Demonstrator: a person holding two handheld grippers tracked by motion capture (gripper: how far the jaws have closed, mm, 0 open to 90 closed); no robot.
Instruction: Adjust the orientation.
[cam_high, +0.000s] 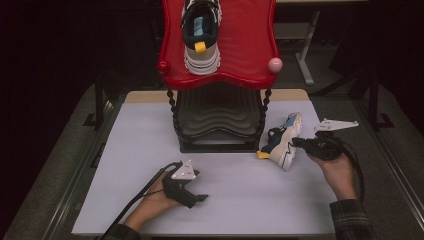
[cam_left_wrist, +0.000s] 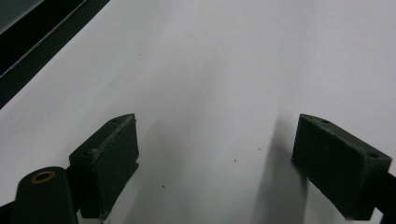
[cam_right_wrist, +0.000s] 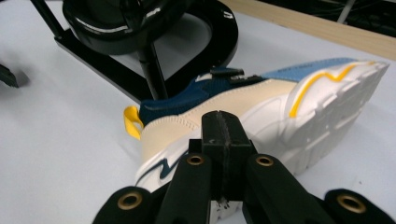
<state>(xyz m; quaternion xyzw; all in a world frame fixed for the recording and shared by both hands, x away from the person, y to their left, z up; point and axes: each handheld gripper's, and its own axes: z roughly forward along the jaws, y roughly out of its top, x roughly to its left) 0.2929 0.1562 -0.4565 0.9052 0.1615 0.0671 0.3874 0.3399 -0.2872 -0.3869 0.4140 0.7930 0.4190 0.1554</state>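
A: How do the person's hands sit?

B: The left gripper (cam_high: 192, 192) lies low on the near part of the white table (cam_high: 140, 145), forearm coming in from the bottom edge, its tip aimed to the right. Its jaws stand wide apart with nothing between them. The right gripper (cam_high: 296, 143) is held out to the right side, hand behind it, pointing left at the sneaker (cam_high: 283, 140).

A: And that gripper's jaws?

B: In the right gripper view they are pressed together, right up against the cream side of the sneaker (cam_right_wrist: 261, 112) near its heel. Whether any of the shoe is pinched between them cannot be told.

A: Where does the sneaker lie?

B: Tipped on its side on the table, just right of the black stand (cam_high: 217, 120), white sole toward the right gripper.

A: The surroundings?

B: A red shelf (cam_high: 250, 45) tops the stand and carries a second sneaker (cam_high: 201, 35). The room around the table is dark.

A: What differs between the views?

B: The left gripper view gives bare table (cam_left_wrist: 224, 70) between the pads (cam_left_wrist: 114, 163). The right gripper view shows the yellow heel loop (cam_right_wrist: 133, 122) and the stand's curved black base (cam_right_wrist: 140, 23) close up.
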